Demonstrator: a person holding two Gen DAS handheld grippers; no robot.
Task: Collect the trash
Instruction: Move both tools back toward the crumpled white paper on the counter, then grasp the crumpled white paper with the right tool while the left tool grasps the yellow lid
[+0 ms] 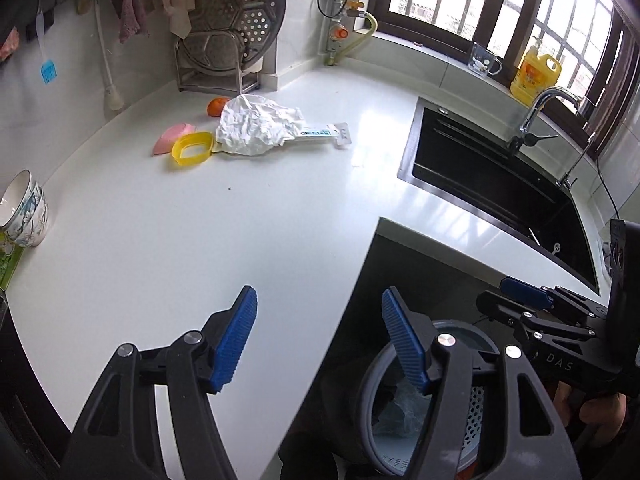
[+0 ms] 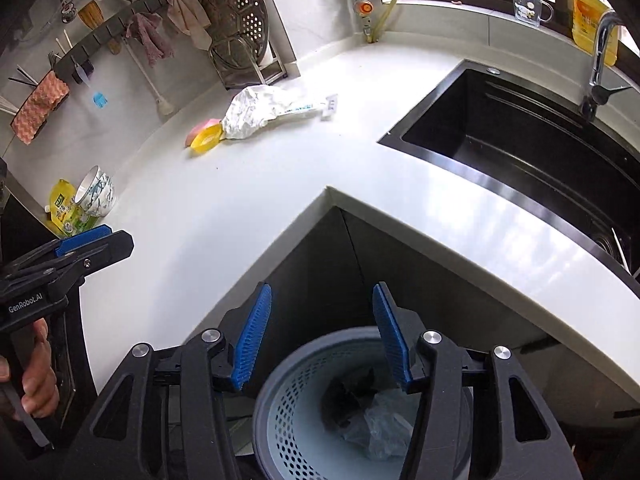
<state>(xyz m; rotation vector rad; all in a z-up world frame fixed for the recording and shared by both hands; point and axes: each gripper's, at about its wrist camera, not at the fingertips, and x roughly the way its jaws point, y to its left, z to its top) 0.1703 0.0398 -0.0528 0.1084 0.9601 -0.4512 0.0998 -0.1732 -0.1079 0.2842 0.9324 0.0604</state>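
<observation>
Your left gripper (image 1: 318, 340) and right gripper (image 2: 322, 338) both have fingers apart, empty. Crumpled wrapper (image 1: 256, 124) lies on the worktop (image 1: 200, 240); your grippers partly hide the bin (image 2: 296, 420) and its contents.

A black rectangular sink (image 1: 500, 184) is set into the white L-shaped table (image 1: 200, 220) on the right, with a chrome tap (image 1: 536, 116) behind it. On the far windowsill stand a yellow plastic jug (image 1: 534, 74) and a clear mug (image 1: 484, 60). At the far wall a perforated metal steamer plate (image 1: 236, 20) leans in a rack. Stacked patterned porcelain bowls (image 1: 24, 212) sit at the left edge.
</observation>
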